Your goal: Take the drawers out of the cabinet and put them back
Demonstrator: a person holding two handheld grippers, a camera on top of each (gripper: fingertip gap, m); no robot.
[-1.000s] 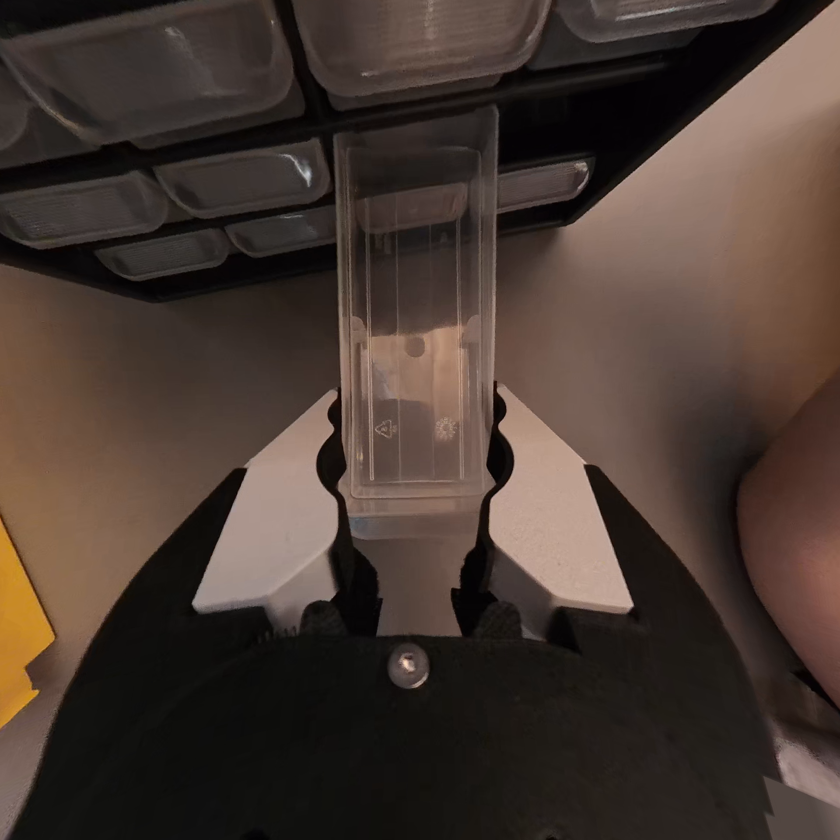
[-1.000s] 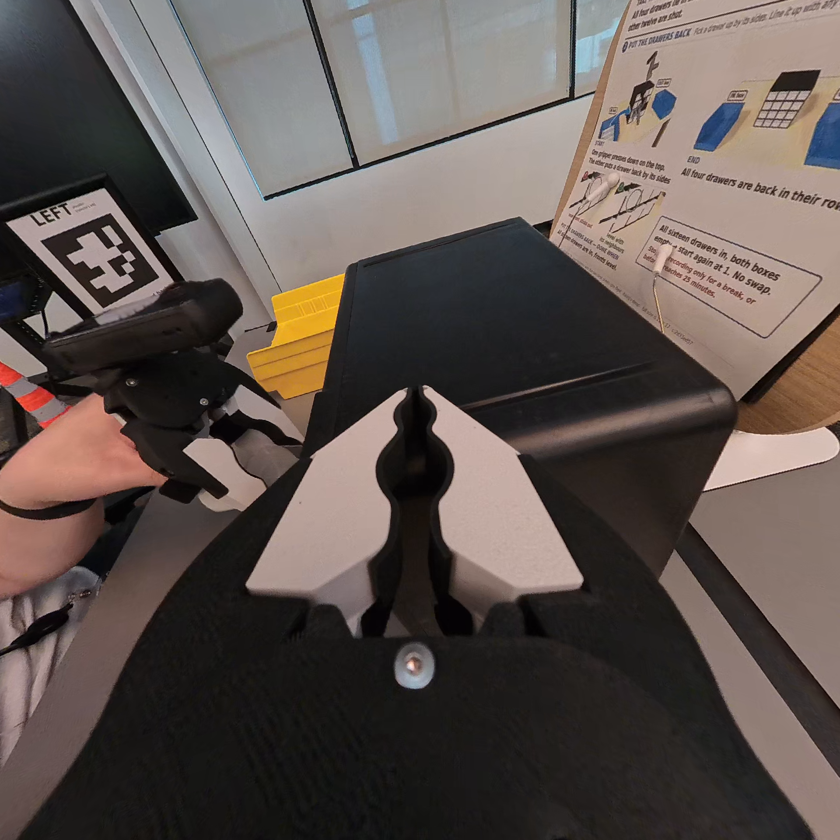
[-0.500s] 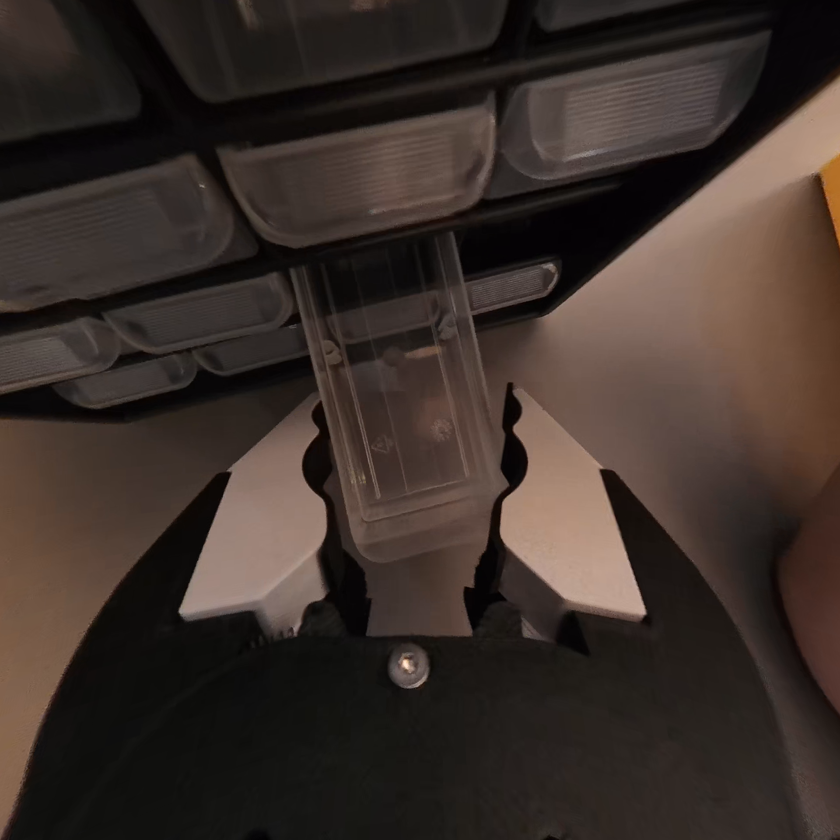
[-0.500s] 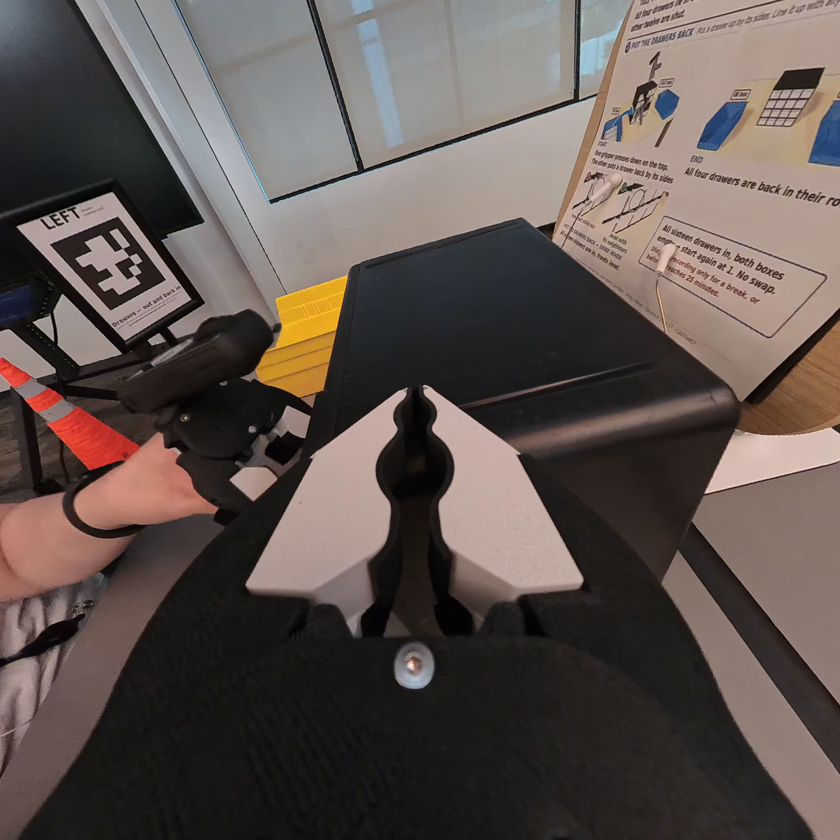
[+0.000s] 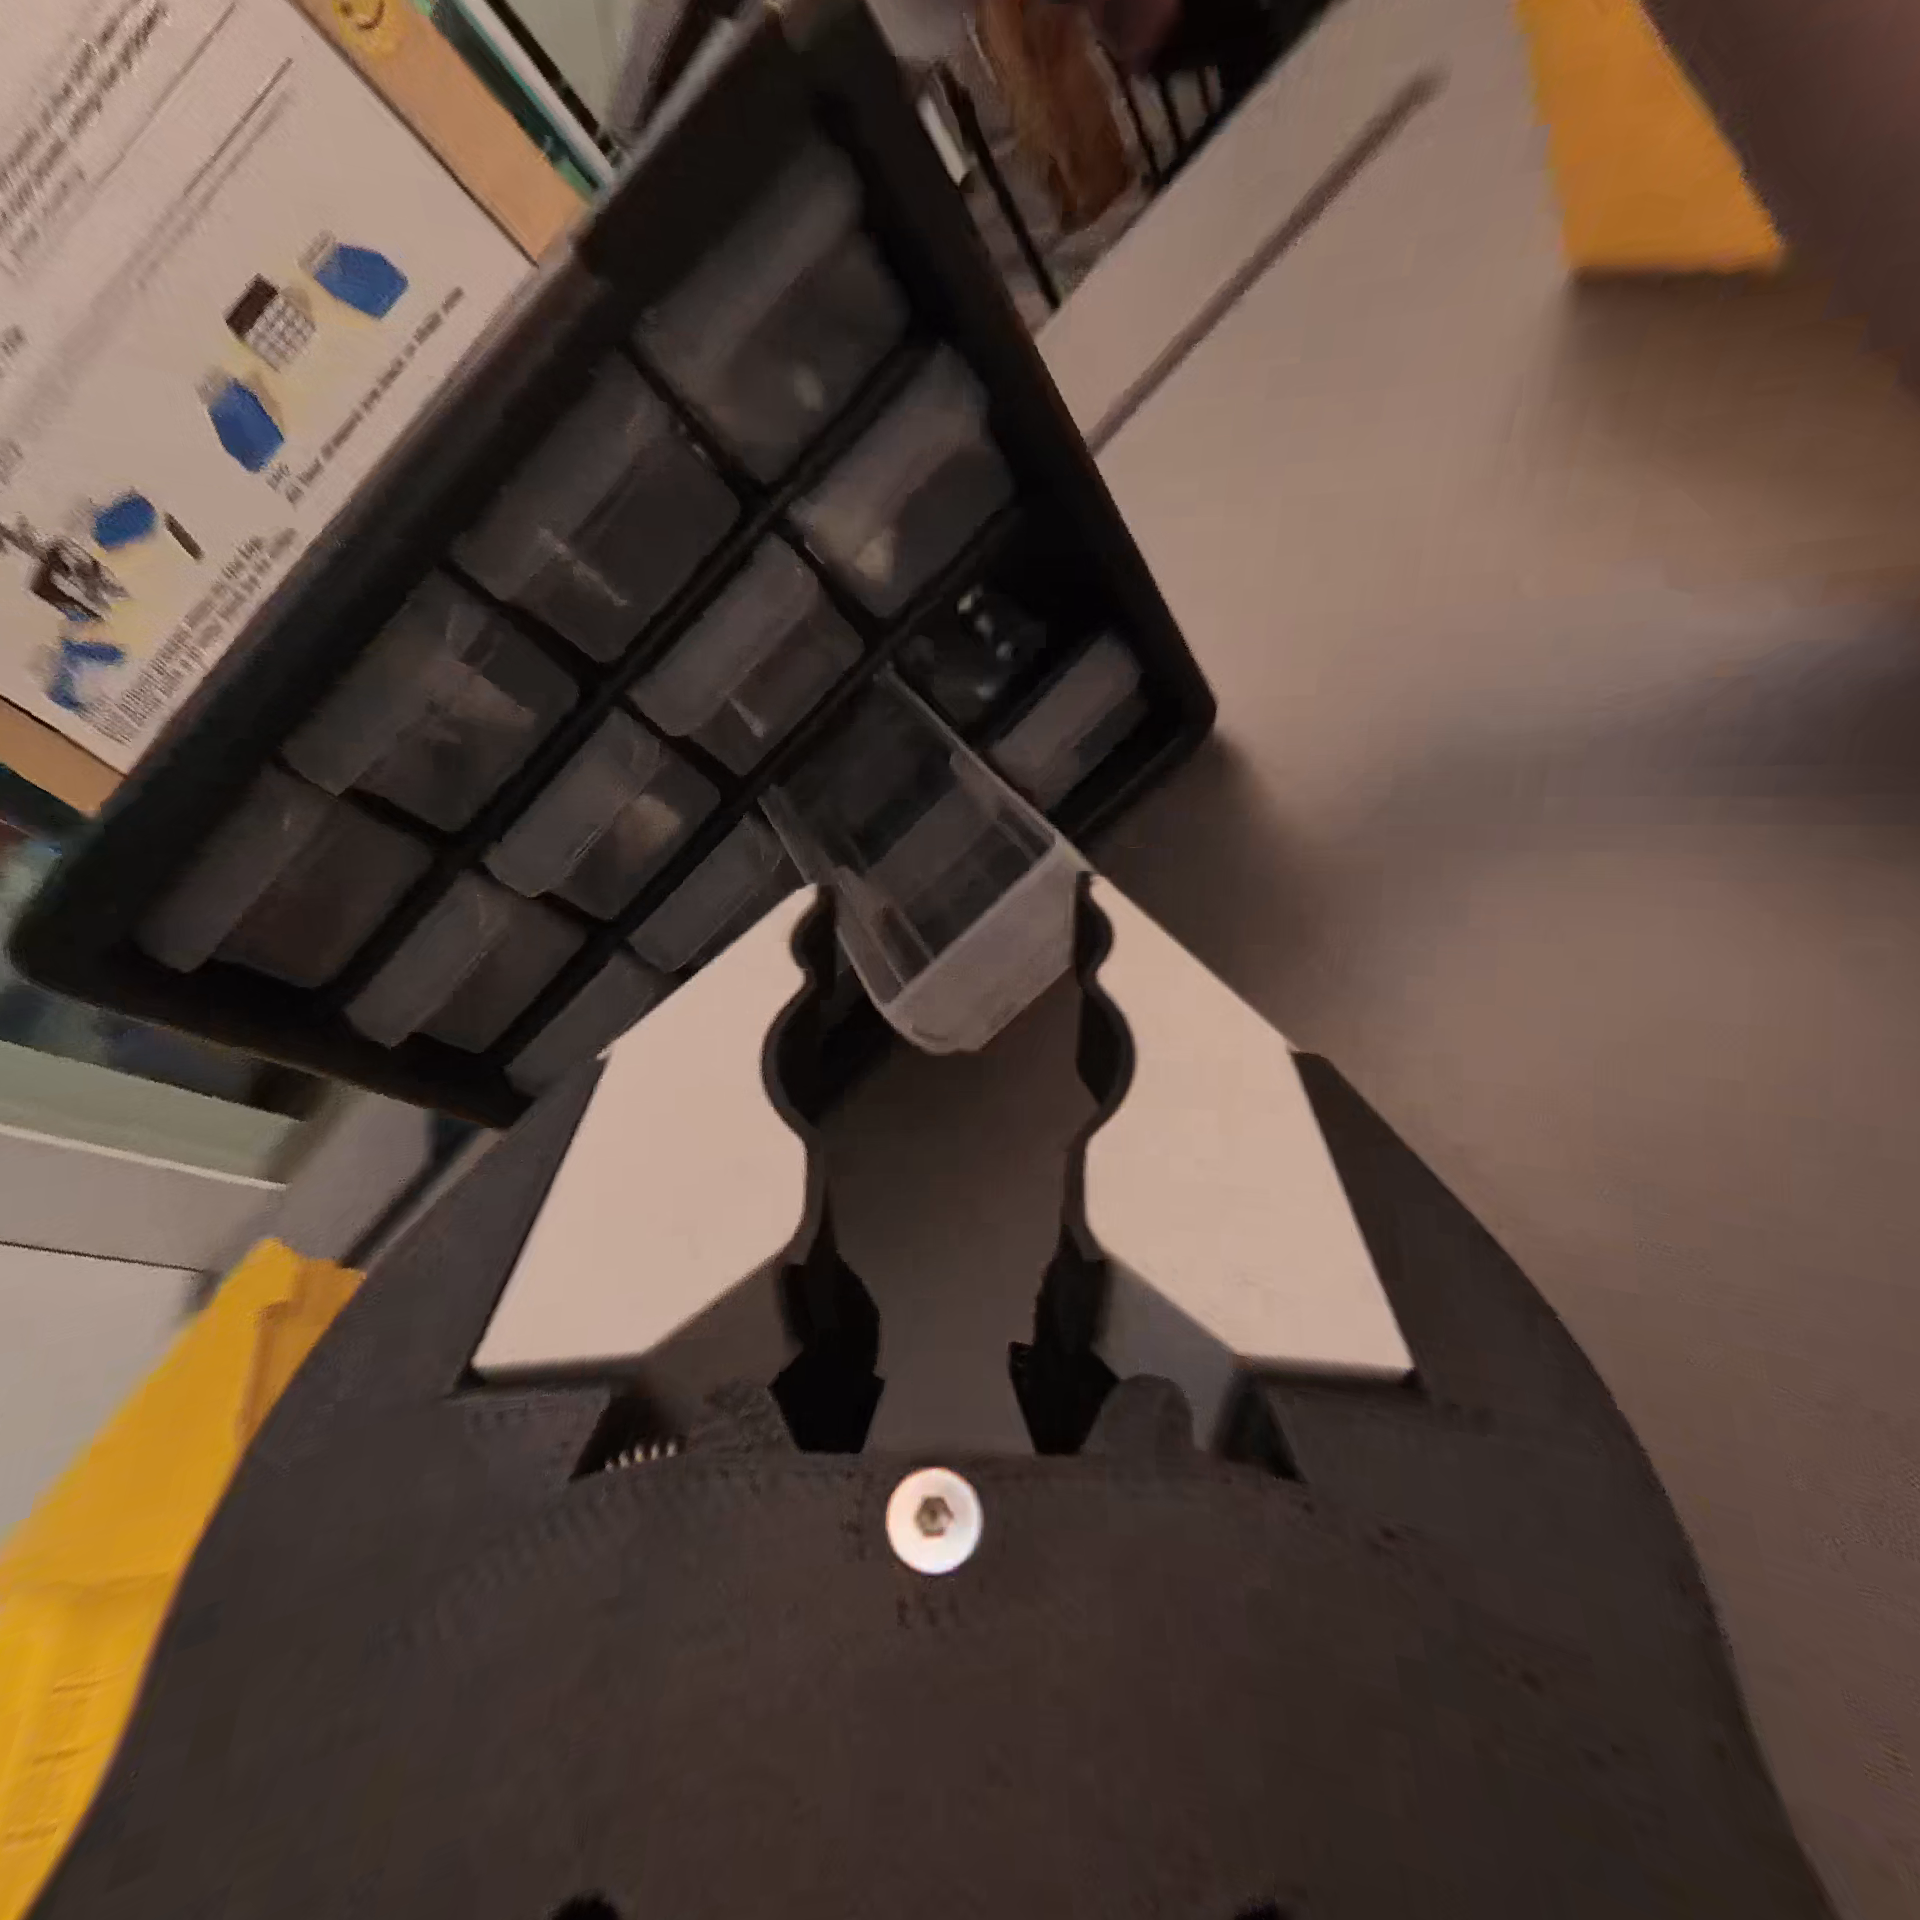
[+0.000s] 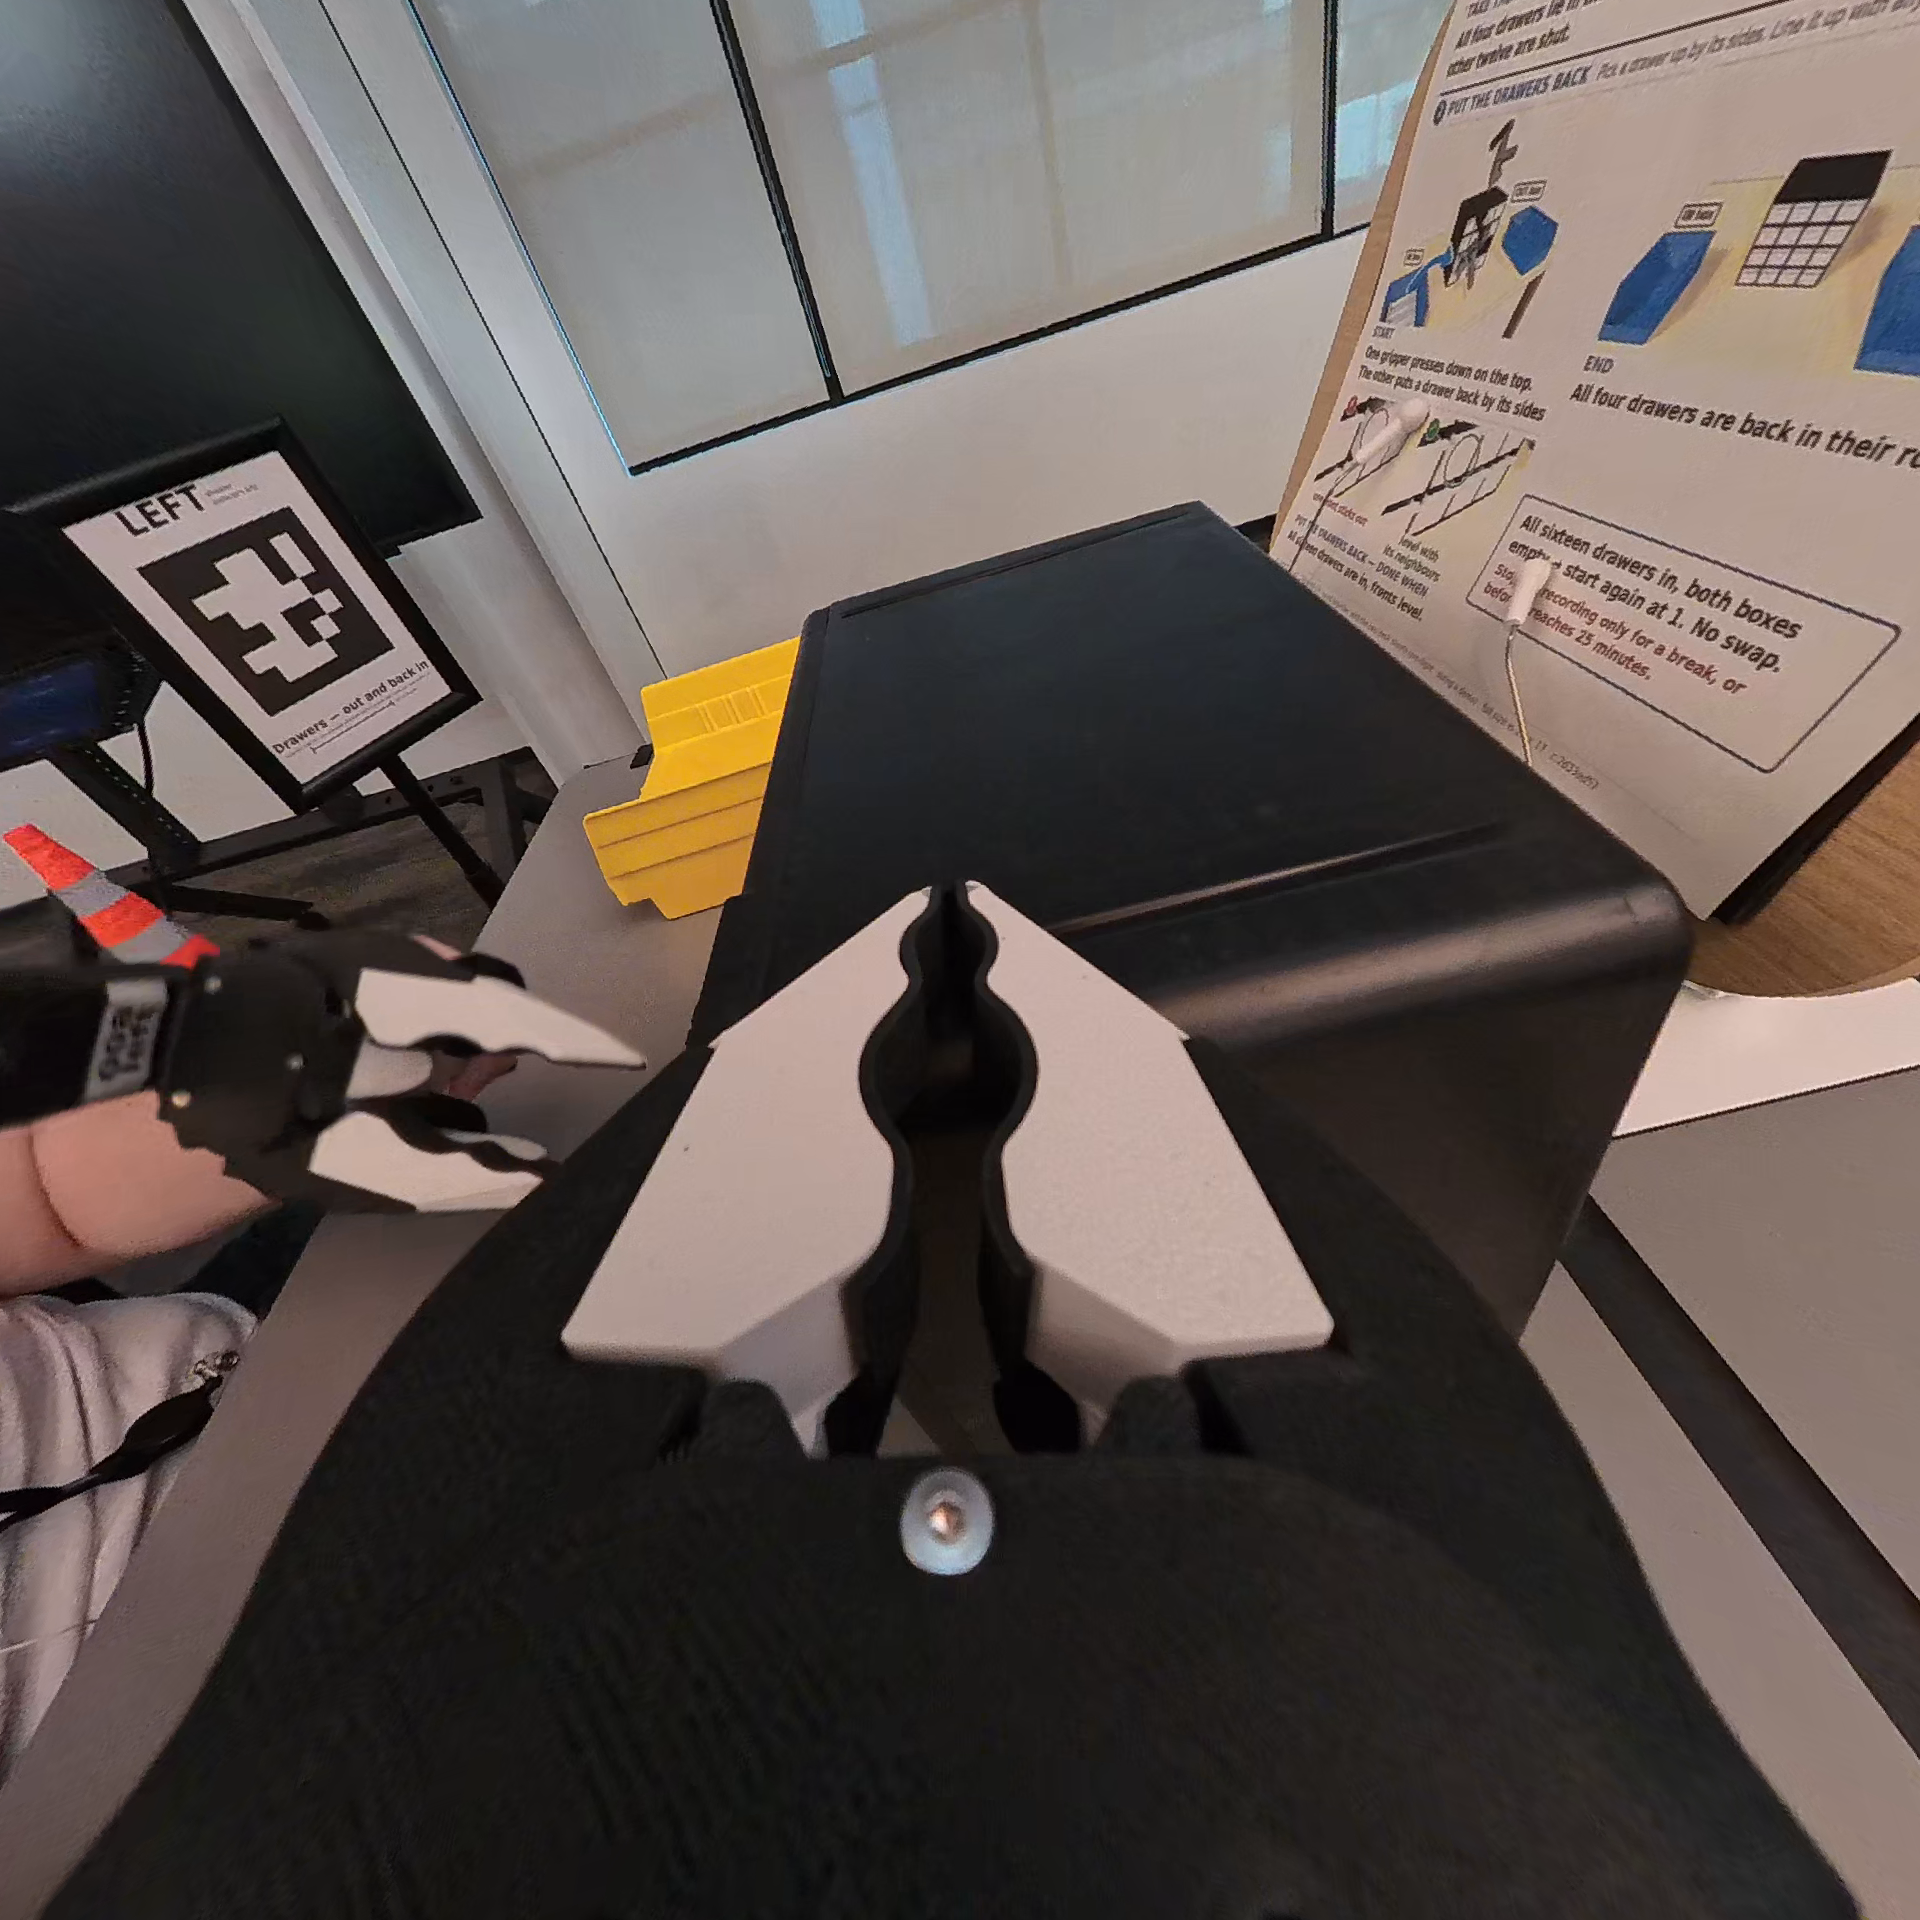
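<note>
Left tool [image 5: 951, 961] stands with its jaws parted, the gap wider than the clear drawer [image 5: 925, 883] whose front end lies between the fingertips; whether either fingertip touches it cannot be told through the motion blur. That drawer sticks partway out of a slot in the black cabinet [image 5: 623, 582], in the row nearest the table [image 5: 1558, 831]. The neighbouring drawers sit flush in their slots, apart from one dark open slot just beside the protruding drawer. The cabinet appears tilted in the left wrist view.

Right tool [image 6: 948, 904] has its jaws closed together, holding nothing, with the tips against or just above the cabinet's flat black top; contact cannot be confirmed. In the right wrist view the left tool appears at the cabinet's front side, held in a person's hand [image 6: 94, 1184].

Yellow bins [image 6: 696, 779] sit on the table just beside the cabinet. An instruction poster [image 6: 1662, 416] leans near the cabinet's other side, and a framed marker sign [image 6: 270, 613] stands well apart.
</note>
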